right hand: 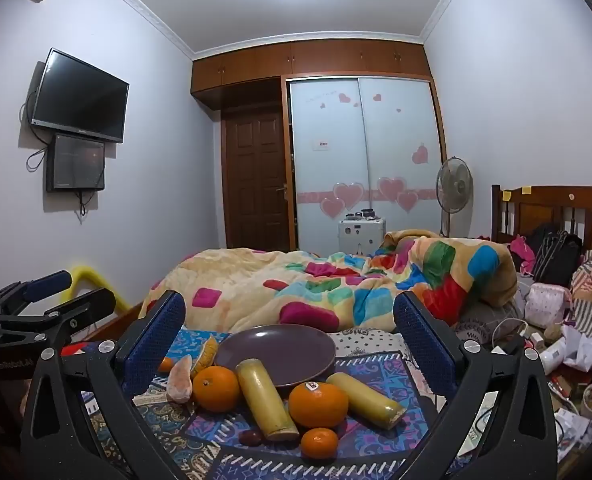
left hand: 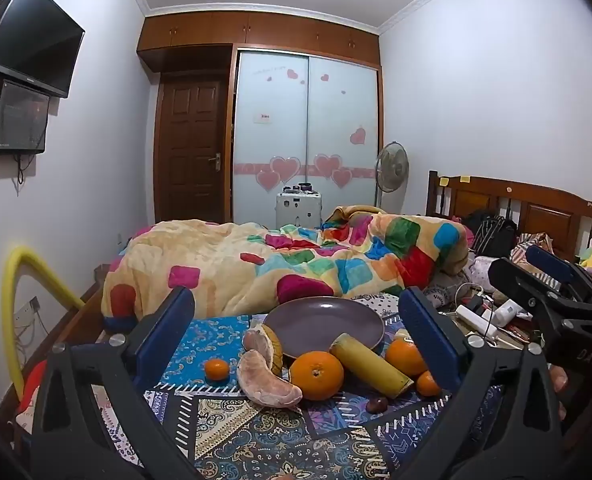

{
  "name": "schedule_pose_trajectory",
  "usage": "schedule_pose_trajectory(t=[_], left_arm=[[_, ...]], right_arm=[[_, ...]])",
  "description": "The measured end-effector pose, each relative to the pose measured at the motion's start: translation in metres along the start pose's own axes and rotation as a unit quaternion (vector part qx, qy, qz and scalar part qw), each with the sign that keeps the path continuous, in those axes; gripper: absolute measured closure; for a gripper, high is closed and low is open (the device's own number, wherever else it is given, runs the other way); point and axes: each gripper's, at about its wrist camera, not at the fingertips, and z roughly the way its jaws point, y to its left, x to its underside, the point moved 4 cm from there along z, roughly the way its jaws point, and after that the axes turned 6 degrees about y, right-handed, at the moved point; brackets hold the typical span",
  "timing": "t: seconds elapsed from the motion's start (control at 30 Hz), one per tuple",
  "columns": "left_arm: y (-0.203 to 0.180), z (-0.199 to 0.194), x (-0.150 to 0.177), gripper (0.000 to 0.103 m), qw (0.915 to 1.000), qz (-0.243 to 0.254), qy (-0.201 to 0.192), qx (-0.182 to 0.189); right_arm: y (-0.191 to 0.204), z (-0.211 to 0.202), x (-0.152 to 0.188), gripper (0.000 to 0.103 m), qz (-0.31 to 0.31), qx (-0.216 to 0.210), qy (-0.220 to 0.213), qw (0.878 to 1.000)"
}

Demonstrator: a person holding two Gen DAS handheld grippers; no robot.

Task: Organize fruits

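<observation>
Fingers on both grippers stand wide apart and hold nothing: the left gripper point(left hand: 296, 328) and the right gripper point(right hand: 290, 334) hover side by side above a patterned cloth point(right hand: 379, 364) spread on the bed. An empty purple plate point(right hand: 276, 350) sits at the far side of the fruit, and nothing lies in it, so the sorting looks not yet begun.

All the fruit lies loose on the cloth in front of the plate: a large orange point(right hand: 216, 388) on the left, a stickered orange point(right hand: 317, 404) to its right, two banana pieces point(right hand: 266, 398) point(right hand: 365, 400), a small tangerine point(right hand: 319, 443) nearest the camera, another small tangerine point(left hand: 216, 369) off to the left, peeled pomelo segments point(left hand: 270, 384), and a small dark fruit point(right hand: 250, 437).

Every piece seems left to move, presumably onto the plate.
</observation>
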Motion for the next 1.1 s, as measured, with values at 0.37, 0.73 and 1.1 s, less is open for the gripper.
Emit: schedule_pose_trajectory(t=[0.37,0.73,1.1], left_arm=[[0.0024,-0.0018,0.0011,0.0,1.0,-0.006,0.005,-0.002],[0.0024,0.0,0.0008,0.0,1.0,-0.005,0.003,-0.003],[0.0013,-0.0043,-0.0027,0.0,1.0,-0.005,0.0,0.0]], right_arm=[[0.0008,0.0,0.0006,0.0,-0.001,-0.001,0.002,1.0],[0.0027,-0.0029,-0.0001,0.0,-0.002,-0.004,0.001,1.0],[0.0097,-0.0034,-0.001,0.0,-0.005,-0.008,0.001,1.0]])
